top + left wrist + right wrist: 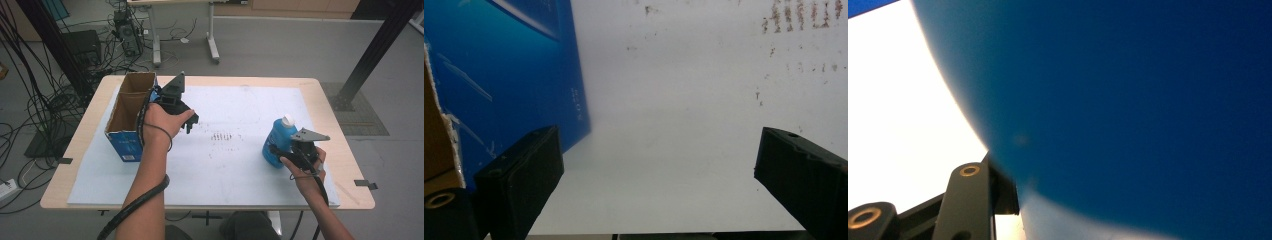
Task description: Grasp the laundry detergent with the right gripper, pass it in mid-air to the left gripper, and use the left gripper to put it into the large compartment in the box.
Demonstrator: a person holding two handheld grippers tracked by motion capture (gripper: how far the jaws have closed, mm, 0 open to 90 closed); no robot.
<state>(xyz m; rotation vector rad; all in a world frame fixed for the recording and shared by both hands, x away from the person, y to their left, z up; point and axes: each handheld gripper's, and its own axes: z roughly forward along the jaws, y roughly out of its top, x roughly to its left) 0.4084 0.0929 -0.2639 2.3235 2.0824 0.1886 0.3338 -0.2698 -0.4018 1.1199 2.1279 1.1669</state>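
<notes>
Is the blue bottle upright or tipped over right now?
Upright: the blue bottle stands on the table with its white cap on top, right gripper clamped on it.

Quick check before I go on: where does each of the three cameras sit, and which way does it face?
High view: above the person's side, looking forward and down on the white-topped table; both forearms, left gripper, right gripper.
Left gripper view: on that gripper, facing the tabletop beside the blue cardboard box; open jaws.
Right gripper view: pressed against the blue plastic bottle; one jaw linkage.
Shared: high and left views show the box; high and right, the bottle.
</notes>
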